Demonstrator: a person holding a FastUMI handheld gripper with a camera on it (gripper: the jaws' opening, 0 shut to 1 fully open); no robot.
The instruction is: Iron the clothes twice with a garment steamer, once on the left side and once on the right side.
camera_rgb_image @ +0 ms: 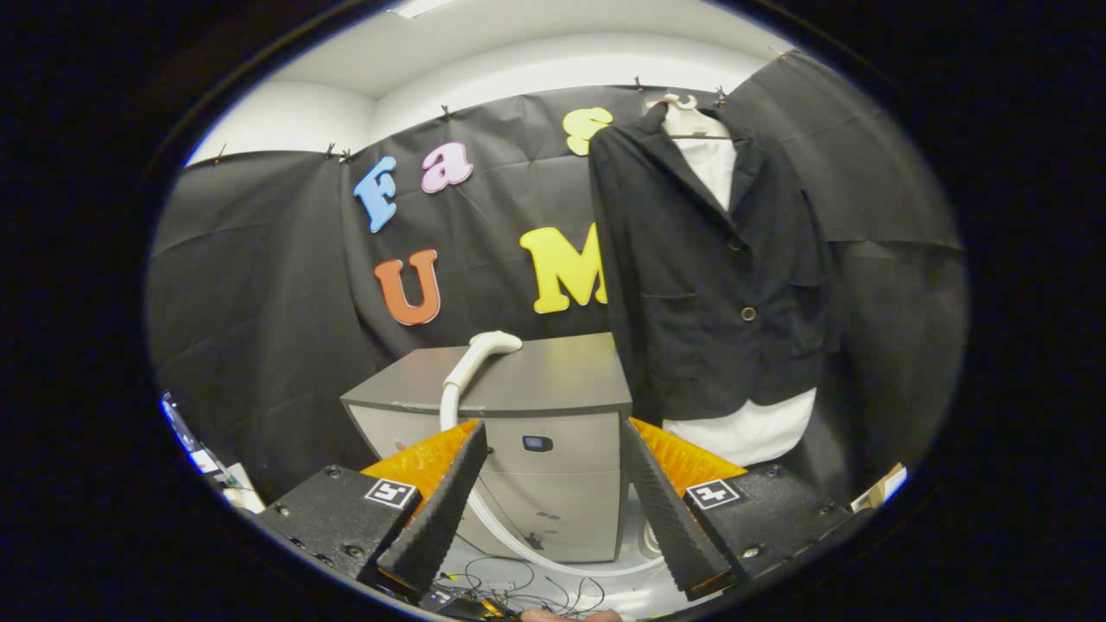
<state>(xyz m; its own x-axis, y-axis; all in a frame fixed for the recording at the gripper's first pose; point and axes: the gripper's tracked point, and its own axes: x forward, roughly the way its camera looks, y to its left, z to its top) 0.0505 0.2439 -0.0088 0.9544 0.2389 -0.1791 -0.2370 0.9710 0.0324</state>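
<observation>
The tool (553,484) is spread wide with nothing between its fingers; each finger base carries a small square black-and-white marker, no readable words. Below them, thin dark cables (518,587) tangle on a pale floor. Just ahead stands a grey cabinet (553,406), a small dark panel on its front. The garment steamer (479,350) lies on the cabinet's top, head pointing right, its white hose (510,536) looping down the front. Beyond, right, a black jacket (708,259) over a white shirt (743,432) hangs upright on a hanger against black cloth walls.
</observation>
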